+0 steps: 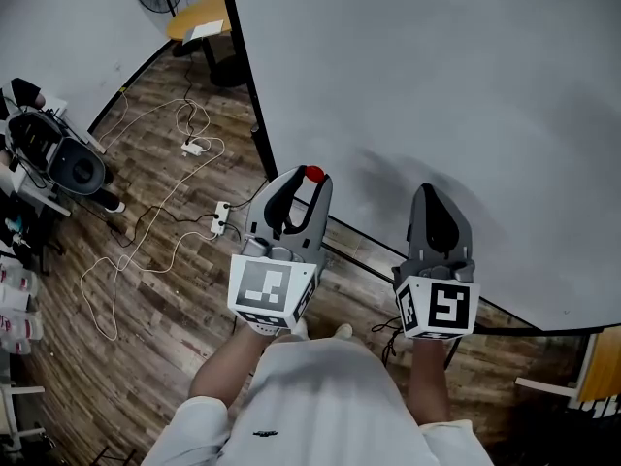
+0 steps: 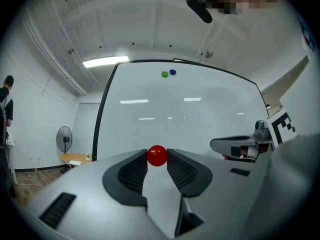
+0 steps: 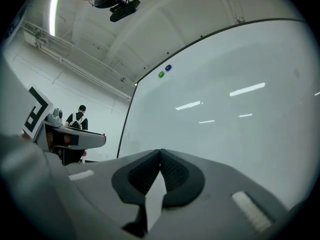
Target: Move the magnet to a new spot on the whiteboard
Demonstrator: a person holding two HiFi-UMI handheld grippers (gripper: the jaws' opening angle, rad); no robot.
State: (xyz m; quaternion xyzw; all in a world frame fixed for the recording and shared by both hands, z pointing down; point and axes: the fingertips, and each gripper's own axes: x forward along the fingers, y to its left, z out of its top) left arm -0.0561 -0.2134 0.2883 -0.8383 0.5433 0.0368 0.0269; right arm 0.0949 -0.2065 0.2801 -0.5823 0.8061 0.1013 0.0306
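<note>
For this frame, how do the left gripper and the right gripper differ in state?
The left gripper's jaws stand apart, while the right gripper's jaws are pressed together. The left gripper clamps a small red round magnet at its tips; the right gripper holds nothing. Both are grey and face the white whiteboard.

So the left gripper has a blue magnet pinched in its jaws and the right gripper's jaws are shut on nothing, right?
Not quite. The magnet in the left gripper is red, not blue, as the left gripper view shows; a blue magnet sits high on the whiteboard. The right gripper is indeed shut on nothing.
</note>
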